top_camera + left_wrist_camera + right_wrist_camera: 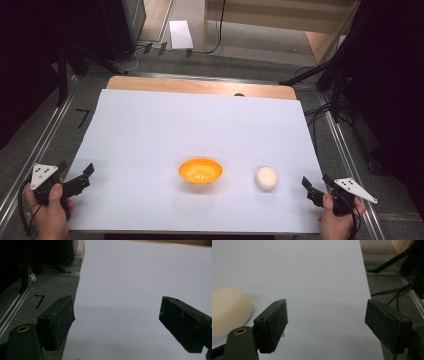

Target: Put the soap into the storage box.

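While both claws sit released at the tabletop (150, 125) edges, right claw (316, 187) flanks the cream bun (266, 178), presumably bound for the orange bowl (200, 170); left claw (82, 177) idle.

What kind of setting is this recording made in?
Most likely a lab recording station, not a home: a white sheet covers the wooden table, black stands and cables ring it, and the floor is grey carpet.

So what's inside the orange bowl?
The orange bowl shows pale yellowish flecks on its bottom, too small to identify. Its near inner wall is hidden by the rim. The white bun-like lump sits outside, to its right.
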Action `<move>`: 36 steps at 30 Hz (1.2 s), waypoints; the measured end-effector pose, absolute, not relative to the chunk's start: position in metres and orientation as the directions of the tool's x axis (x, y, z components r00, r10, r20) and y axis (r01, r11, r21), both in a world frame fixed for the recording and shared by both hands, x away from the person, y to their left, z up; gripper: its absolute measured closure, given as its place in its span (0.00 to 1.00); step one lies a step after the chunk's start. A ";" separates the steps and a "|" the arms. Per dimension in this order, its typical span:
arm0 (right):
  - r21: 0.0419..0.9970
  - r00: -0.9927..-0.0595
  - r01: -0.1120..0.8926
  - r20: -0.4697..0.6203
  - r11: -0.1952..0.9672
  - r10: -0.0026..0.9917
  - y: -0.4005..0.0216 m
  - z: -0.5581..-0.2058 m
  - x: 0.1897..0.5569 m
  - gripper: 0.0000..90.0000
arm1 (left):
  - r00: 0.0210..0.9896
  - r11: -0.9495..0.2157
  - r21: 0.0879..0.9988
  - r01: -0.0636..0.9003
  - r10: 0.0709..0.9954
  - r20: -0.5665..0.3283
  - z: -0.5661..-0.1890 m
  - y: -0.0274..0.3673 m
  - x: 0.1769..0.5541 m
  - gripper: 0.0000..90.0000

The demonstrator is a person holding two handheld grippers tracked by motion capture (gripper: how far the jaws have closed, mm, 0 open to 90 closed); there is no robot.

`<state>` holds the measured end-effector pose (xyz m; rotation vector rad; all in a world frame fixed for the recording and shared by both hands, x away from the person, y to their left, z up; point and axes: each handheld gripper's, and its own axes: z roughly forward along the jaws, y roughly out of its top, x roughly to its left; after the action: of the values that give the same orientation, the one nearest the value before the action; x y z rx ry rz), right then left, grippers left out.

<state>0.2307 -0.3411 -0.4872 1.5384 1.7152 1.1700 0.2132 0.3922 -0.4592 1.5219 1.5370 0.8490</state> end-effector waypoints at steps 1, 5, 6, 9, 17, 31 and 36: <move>0.871 -0.193 0.491 0.147 -0.034 0.970 -0.341 -0.487 0.231 0.21 | 0.040 0.051 0.885 0.463 0.996 -0.078 -0.459 0.392 0.213 0.15; 0.878 -0.165 0.476 0.138 -0.043 0.977 -0.341 -0.486 0.230 0.21 | 0.040 0.050 0.885 0.462 0.996 -0.077 -0.459 0.392 0.213 0.15; 0.878 -0.142 0.475 0.136 -0.053 0.981 -0.340 -0.486 0.230 0.21 | 0.041 0.050 0.884 0.464 0.996 -0.078 -0.459 0.392 0.213 0.15; 0.862 -0.090 0.501 0.138 -0.075 0.986 -0.341 -0.485 0.231 0.22 | 0.039 0.053 0.884 0.464 0.996 -0.080 -0.459 0.392 0.214 0.15; 0.876 -0.164 0.483 0.077 0.012 0.983 -0.338 -0.475 0.231 0.36 | 0.043 0.037 0.882 0.469 0.997 -0.065 -0.459 0.391 0.214 0.15; 0.825 -0.288 0.527 -0.054 0.205 0.956 -0.328 -0.456 0.241 0.42 | 0.045 0.027 0.879 0.477 0.997 -0.055 -0.460 0.389 0.215 0.16; 0.776 -0.337 0.591 -0.014 0.223 0.941 -0.324 -0.451 0.243 0.33 | 0.046 0.020 0.877 0.481 0.998 -0.048 -0.460 0.389 0.215 0.16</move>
<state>0.2432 -0.3239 -0.4513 1.4073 2.0126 0.9451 0.2153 0.3888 -0.4596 1.5645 1.5366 0.8603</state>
